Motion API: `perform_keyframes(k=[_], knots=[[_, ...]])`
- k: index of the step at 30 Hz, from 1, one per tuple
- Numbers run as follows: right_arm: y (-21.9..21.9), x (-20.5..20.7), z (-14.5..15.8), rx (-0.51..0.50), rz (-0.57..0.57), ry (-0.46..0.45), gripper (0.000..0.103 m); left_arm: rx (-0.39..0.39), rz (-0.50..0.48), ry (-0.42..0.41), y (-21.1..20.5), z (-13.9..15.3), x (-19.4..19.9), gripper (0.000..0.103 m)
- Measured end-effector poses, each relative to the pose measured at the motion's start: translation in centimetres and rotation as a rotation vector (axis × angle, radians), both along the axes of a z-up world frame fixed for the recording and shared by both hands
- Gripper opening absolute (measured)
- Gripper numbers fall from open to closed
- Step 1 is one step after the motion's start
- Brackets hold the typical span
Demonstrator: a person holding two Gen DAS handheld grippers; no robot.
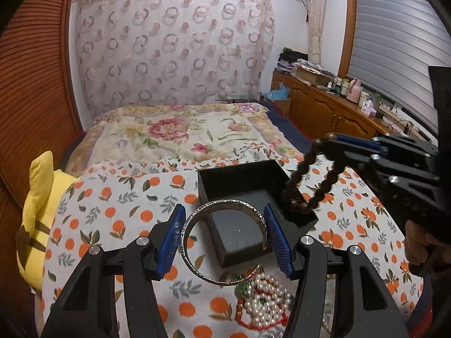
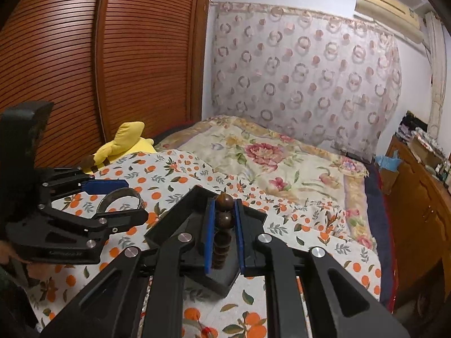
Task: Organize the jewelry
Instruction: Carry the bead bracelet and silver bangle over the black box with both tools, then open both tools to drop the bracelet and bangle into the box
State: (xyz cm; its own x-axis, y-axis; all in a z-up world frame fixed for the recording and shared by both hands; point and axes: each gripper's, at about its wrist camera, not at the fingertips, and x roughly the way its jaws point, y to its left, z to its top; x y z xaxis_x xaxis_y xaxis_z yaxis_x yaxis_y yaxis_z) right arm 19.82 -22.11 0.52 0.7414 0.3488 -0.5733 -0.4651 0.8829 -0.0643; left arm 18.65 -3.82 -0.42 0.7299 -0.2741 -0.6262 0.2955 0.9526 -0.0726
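My left gripper (image 1: 224, 235) is shut on a silver bangle (image 1: 197, 264), holding it over the near corner of an open black jewelry box (image 1: 239, 177). My right gripper (image 2: 224, 226) is shut on a dark wooden bead bracelet (image 2: 224, 202). In the left wrist view the bracelet (image 1: 301, 180) hangs from the right gripper (image 1: 328, 138) down into the box's right side. In the right wrist view the left gripper (image 2: 118, 197) with the bangle (image 2: 119, 194) is at the left, and the box (image 2: 172, 222) lies under my fingers.
A pile of white pearl beads (image 1: 265, 301) with green and red pieces lies on the orange-print cloth (image 1: 112, 197) near the box. A yellow plush toy (image 1: 36, 208) sits at the left edge. A floral quilt (image 1: 180, 135) lies behind, a wooden cabinet (image 1: 324, 107) to the right.
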Motion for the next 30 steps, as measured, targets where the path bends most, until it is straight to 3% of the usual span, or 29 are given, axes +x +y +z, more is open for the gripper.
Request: perform_keyframes(k=[10,17,30], knots=[[0.2,3.1,-4.9,0.028,-0.007,0.16,0.015,0.004,-0.02,0.027,-1.6,-1.0,2.3,0.055],[-1.2,2.4,-5.0,0.06,-0.013,0.154,0.031,-0.001,-0.028,0.054,-2.7,-1.8,3.8,0.055],[-6.2,-0.9,-5.0,0.081,-0.088,0.122,0.032,0.031,-0.053,0.071,-4.9,-3.1,5.1,0.055]])
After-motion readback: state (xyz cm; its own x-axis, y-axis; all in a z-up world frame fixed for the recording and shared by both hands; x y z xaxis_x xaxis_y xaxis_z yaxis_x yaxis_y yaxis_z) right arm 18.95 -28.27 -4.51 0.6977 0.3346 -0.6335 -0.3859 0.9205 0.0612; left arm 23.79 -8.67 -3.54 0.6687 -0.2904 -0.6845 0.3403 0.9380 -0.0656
